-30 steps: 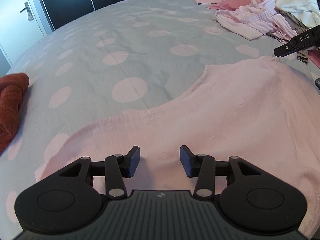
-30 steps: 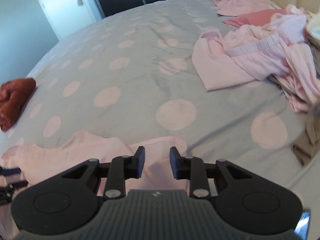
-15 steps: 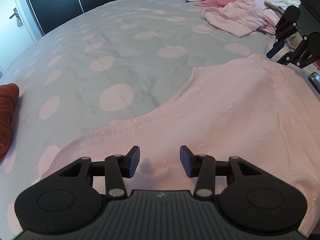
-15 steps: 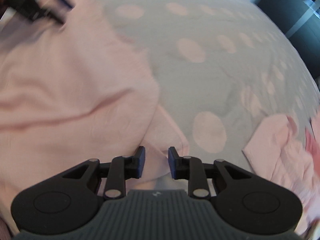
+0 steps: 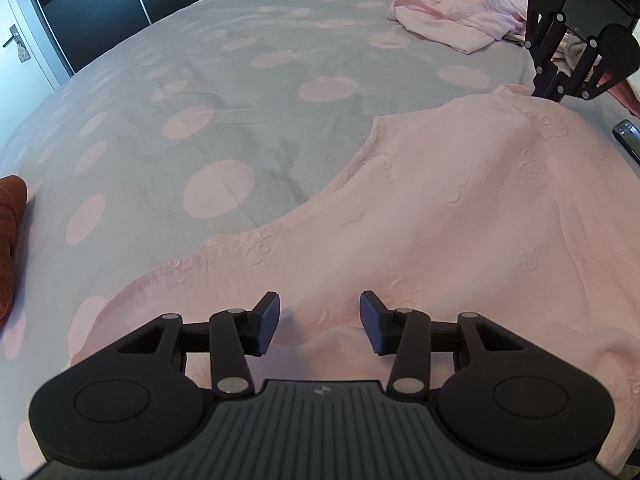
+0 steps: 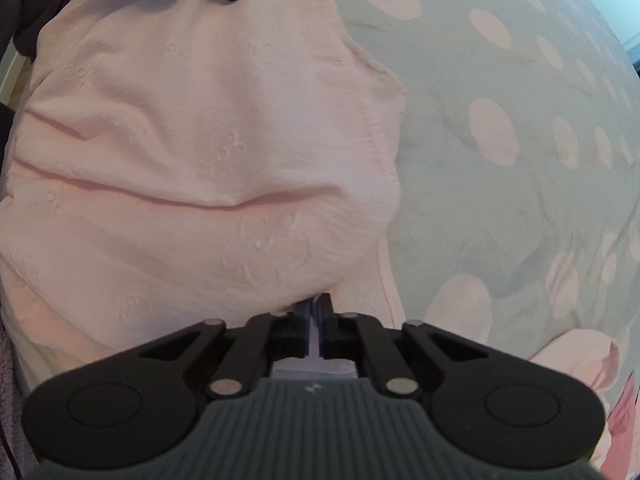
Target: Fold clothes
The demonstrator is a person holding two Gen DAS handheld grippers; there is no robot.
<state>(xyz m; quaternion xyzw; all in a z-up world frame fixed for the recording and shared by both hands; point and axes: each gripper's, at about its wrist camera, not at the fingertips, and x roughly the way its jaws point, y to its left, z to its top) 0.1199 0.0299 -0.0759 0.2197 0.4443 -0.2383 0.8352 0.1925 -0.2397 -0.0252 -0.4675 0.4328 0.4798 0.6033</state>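
My right tool (image 6: 315, 322) is clamped on the near edge of the pink garment (image 6: 192, 152). My left tool (image 5: 319, 328) stands parted above the same garment, gripping nothing. The garment lies spread on the spotted bed (image 5: 240, 92). Farther off, a heap of pink clothes (image 5: 452, 20).

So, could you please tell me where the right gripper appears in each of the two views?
Left wrist view: right gripper at the top right, tips on the pink top's far corner.
Right wrist view: right gripper at bottom centre, pinching the pink top.
Shared landmark: the spotted blanket.
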